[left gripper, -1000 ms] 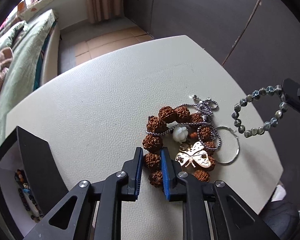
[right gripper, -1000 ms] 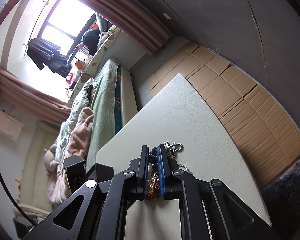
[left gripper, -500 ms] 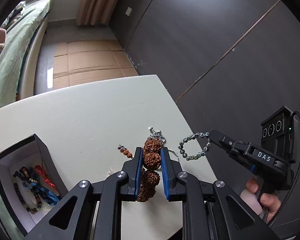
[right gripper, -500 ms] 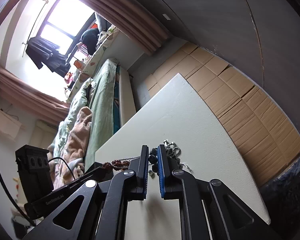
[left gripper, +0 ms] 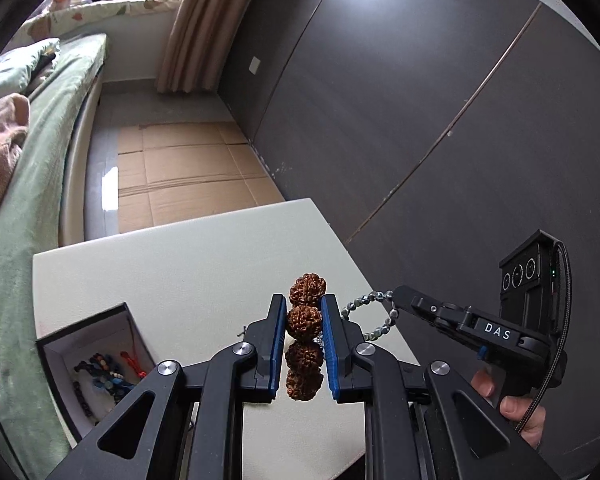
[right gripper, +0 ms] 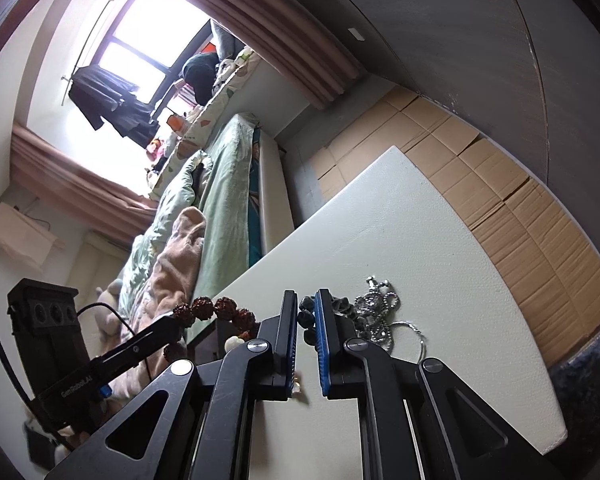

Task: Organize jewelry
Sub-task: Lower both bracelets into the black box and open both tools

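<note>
Since a second ago, left tool lifts brown seed-bead bracelet clear of tabletop, pinching one bead. Strand limp, dangles. Right tool pinches grey bead bracelet.

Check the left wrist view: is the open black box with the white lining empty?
No. The open black box already holds several beaded strands, dark, blue and red, lying on its white lining.
</note>
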A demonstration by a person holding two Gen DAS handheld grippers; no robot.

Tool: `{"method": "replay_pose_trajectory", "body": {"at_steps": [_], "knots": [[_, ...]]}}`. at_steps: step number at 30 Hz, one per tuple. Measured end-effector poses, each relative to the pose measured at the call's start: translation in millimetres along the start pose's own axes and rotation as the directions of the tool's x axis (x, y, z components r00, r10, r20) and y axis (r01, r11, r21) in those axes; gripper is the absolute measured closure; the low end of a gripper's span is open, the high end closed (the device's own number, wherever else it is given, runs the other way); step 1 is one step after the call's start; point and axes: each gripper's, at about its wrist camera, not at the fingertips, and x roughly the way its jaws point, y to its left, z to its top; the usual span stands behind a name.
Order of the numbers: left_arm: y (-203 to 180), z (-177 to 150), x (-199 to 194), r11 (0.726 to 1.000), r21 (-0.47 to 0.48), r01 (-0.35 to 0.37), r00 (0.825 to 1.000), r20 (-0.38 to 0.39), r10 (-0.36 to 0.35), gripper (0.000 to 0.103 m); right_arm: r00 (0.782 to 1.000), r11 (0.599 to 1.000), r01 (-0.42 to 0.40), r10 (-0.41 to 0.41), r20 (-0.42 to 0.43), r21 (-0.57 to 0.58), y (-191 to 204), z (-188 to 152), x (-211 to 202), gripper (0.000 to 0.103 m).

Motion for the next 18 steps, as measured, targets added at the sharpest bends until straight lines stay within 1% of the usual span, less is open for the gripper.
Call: {"method": "replay_pose_trajectory", "body": {"at_steps": [5,7,12,18], "knots": [[12,1,-26,1.0,-0.016,-0.02,0.999,0.048,0.021,0.085,0.999,0.999,-0.044,0.044,0.006,-0.032,23,-6,2,0.093],[20,1,-32,0.999,-0.027,-0.03,0.998,0.056,0.032,0.085,0.998,0.997,-0.058,0.058,0.006,-0.05,33,-10,4,0.093],[43,-5,-44,0.996,-0.056,-0.067,0.996,0.058,0.071,0.085,0.997,0.993,-0.082,0.082,-0.009,-0.089,56,-19,16,0.093],[70,-14,-51,0.99,-0.09,-0.105,0.993,0.047,0.11,0.085,0.996,0.99,-0.087,0.083,-0.035,-0.109,75,-28,35,0.093]]}}
